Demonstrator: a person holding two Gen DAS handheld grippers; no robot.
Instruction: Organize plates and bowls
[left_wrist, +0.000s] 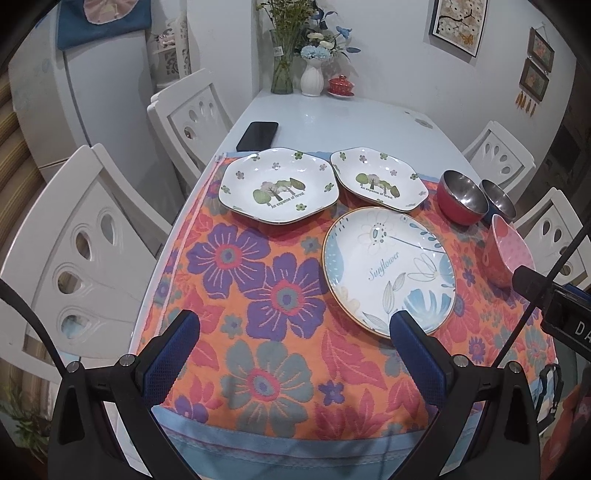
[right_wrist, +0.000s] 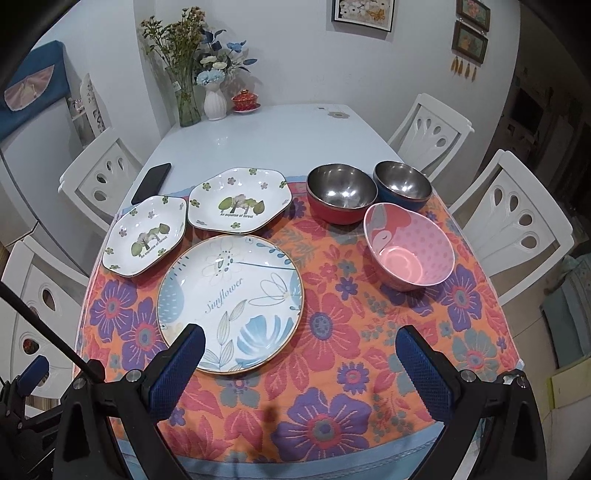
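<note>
A round "Sunflower" plate (left_wrist: 388, 266) (right_wrist: 231, 295) lies on the flowered cloth. Two white hexagonal tree plates (left_wrist: 277, 184) (left_wrist: 378, 179) sit side by side behind it, also in the right wrist view (right_wrist: 144, 234) (right_wrist: 238, 199). A red steel-lined bowl (left_wrist: 461, 199) (right_wrist: 341, 194), a blue steel-lined bowl (left_wrist: 498, 199) (right_wrist: 402, 184) and a pink bowl (left_wrist: 508, 251) (right_wrist: 408, 247) stand to the right. My left gripper (left_wrist: 295, 332) is open and empty above the cloth's front left. My right gripper (right_wrist: 303, 349) is open and empty, near the round plate's front edge.
A black phone (left_wrist: 257, 136) (right_wrist: 151, 182) lies on the white table (left_wrist: 332, 118) behind the plates. Vases with flowers (left_wrist: 295, 55) and a red lidded cup (left_wrist: 340, 85) stand at the far end. White chairs (left_wrist: 92, 240) (right_wrist: 517, 218) flank the table.
</note>
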